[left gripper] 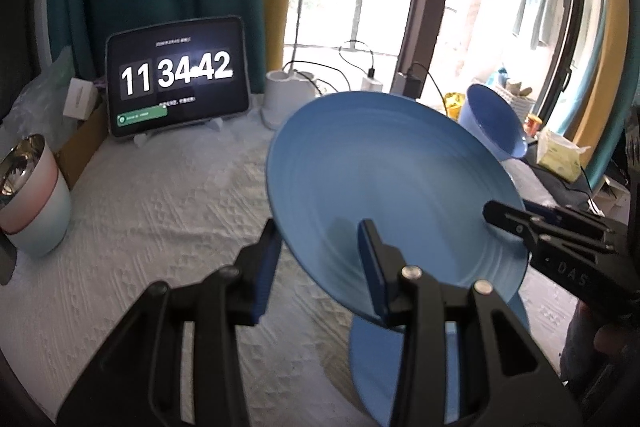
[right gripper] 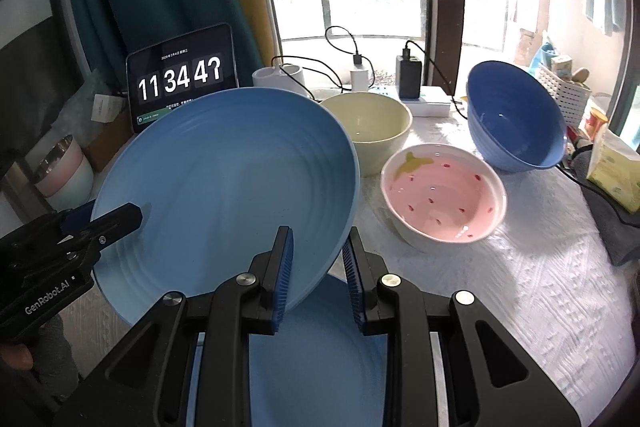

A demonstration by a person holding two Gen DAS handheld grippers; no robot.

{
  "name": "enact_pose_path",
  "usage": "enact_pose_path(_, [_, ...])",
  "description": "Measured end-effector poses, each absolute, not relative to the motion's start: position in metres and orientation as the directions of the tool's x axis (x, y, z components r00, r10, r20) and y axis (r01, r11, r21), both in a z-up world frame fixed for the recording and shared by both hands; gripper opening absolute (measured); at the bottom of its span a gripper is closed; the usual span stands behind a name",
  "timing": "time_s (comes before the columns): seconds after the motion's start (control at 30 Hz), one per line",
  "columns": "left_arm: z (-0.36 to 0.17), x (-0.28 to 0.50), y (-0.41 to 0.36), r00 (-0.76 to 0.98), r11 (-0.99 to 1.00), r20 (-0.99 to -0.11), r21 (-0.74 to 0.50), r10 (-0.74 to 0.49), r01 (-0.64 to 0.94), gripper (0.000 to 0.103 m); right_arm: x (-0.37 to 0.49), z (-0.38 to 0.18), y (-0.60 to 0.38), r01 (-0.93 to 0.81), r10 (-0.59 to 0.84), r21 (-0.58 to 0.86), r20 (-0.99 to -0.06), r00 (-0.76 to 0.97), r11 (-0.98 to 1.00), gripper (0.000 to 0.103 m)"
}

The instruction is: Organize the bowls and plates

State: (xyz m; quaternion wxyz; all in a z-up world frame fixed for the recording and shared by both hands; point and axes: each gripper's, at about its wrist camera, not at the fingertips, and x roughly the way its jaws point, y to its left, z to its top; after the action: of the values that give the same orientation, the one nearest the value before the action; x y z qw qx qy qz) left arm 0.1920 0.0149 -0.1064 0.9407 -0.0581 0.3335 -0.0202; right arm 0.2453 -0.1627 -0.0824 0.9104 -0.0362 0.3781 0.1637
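Observation:
A light blue ridged plate [left gripper: 384, 179] [right gripper: 228, 187] is held tilted above a second light blue plate [left gripper: 372, 367] [right gripper: 316, 355] lying on the white cloth. My left gripper [left gripper: 320, 259] has its jaws wide on either side of the tilted plate's rim; whether the pads touch it is unclear. Seen in the right wrist view, the left gripper [right gripper: 104, 223] looks closed on the plate's left edge. My right gripper [right gripper: 318, 259] straddles the plate's lower right rim with a gap between its pads; in the left wrist view the right gripper [left gripper: 516, 223] sits at the right edge.
A cream bowl [right gripper: 368, 127], a pink strawberry bowl [right gripper: 444, 199] and a dark blue bowl [right gripper: 516, 119] stand behind on the cloth. Stacked pink and white cups [left gripper: 28, 195] are at the left. A tablet clock [left gripper: 176, 75], a lamp base [left gripper: 284, 95], chargers and a tissue pack [right gripper: 616, 171] line the back and right.

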Motion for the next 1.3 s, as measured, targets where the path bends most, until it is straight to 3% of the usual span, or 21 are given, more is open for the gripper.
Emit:
enact_pose_path(0.7, [-0.103, 0.144, -0.025, 0.764, 0.993, -0.636, -0.094, -0.112, 0.067, 0.04, 0.194, -0.072, -0.206, -0.287, 0.252, 0.061, -0.674, 0.695, 0.956, 0.027])
enact_pose_path(1.3, [-0.133, 0.124, -0.036, 0.712, 0.993, -0.693, -0.08, -0.115, 0.082, 0.04, 0.165, -0.102, -0.216, -0.263, 0.228, 0.067, -0.727, 0.648, 0.962, 0.028])
